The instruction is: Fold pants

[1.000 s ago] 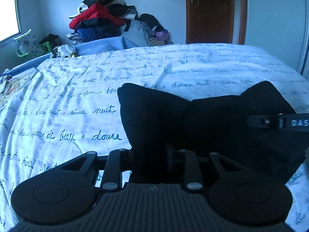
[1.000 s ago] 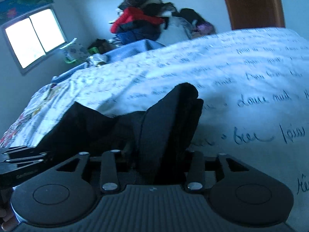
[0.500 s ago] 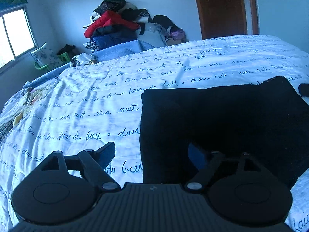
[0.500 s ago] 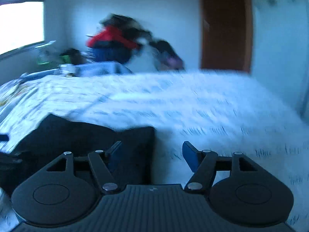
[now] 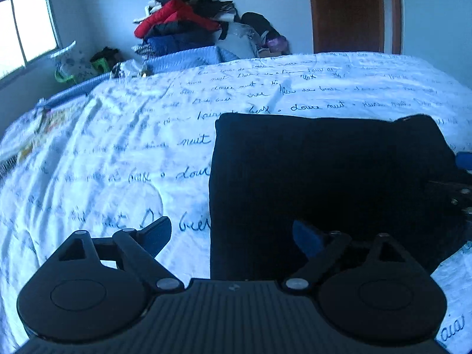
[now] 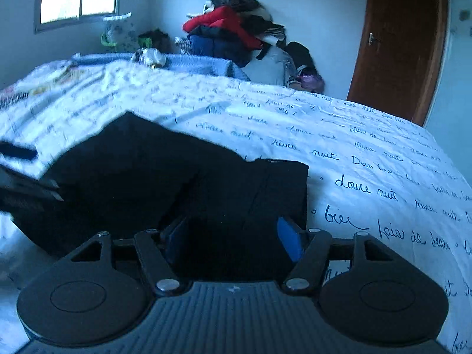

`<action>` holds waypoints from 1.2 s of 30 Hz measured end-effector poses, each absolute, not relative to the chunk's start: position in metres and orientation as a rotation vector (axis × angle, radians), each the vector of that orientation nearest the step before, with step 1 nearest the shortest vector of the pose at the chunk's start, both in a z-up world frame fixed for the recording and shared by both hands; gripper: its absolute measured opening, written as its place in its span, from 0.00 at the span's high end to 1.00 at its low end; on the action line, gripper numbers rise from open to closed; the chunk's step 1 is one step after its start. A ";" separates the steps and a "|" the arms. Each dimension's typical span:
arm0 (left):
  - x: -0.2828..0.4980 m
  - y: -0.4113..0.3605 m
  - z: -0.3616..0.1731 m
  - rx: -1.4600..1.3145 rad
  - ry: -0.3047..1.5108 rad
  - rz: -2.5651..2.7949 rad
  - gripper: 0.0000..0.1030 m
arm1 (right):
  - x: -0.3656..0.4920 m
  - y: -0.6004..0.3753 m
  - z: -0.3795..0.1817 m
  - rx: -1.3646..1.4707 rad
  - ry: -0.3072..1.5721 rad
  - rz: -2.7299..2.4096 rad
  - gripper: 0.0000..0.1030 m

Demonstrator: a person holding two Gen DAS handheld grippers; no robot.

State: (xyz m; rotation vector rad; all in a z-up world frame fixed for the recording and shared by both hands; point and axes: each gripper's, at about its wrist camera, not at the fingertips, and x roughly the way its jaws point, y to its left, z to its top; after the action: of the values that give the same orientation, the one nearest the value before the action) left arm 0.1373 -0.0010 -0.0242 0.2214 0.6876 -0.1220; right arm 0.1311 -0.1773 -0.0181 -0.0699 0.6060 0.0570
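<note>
White bedding (image 5: 124,153) scrawled with dark script spreads ahead of both tools, and the folded black pants (image 5: 324,177) lie flat on it just beyond the left gripper (image 5: 233,236) and right gripper (image 6: 233,236), each spread wide, gripping nothing.

- Pants (image 5: 324,177): plain black.
- Bedspread (image 5: 118,153): white, dark cursive script.
- Hand-held gripper pads (image 6: 287,237): blue.
- Door (image 6: 404,44): brown.
- Jacket (image 5: 174,17): red.
</note>
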 end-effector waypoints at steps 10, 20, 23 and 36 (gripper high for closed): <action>0.131 0.001 -0.024 0.181 0.683 -0.080 0.12 | 0.128 -0.167 -0.026 -0.062 0.630 0.071 0.33; 0.128 0.000 -0.021 0.166 0.678 -0.050 0.12 | 0.123 -0.167 -0.025 -0.050 0.637 0.078 0.29; 0.125 0.000 -0.020 0.165 0.675 -0.041 0.12 | 0.122 -0.166 -0.025 -0.053 0.638 0.069 0.29; 0.115 -0.001 -0.018 0.165 0.682 -0.034 0.12 | 0.107 -0.170 -0.017 0.014 0.627 0.074 0.29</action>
State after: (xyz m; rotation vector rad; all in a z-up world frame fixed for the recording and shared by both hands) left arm 0.1152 -0.0015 -0.0180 0.1650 0.6822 -0.0341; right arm 0.1068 -0.1703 -0.0167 0.0143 0.6271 0.0739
